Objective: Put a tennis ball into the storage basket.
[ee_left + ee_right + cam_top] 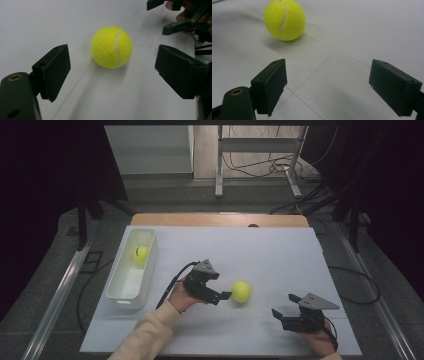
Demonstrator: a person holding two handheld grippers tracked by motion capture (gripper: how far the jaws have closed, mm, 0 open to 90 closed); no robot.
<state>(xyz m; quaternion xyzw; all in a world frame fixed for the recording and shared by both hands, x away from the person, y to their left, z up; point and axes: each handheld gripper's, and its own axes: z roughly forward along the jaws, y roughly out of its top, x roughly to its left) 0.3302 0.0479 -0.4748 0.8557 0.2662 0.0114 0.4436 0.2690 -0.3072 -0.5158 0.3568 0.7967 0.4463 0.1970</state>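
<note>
White table (280,250), tennis ball (241,291) ahead of open left tool (226,295)

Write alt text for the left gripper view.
A yellow tennis ball sits on a white table, ahead of the open left tongs, untouched. The other tongs, in a hand, show at top right.

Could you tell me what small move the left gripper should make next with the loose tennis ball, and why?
Probably ease the left gripper a little further forward, then close. Its jaws are open, and the tennis ball lies on the table just ahead of them, centred but not yet between the pads.
</note>
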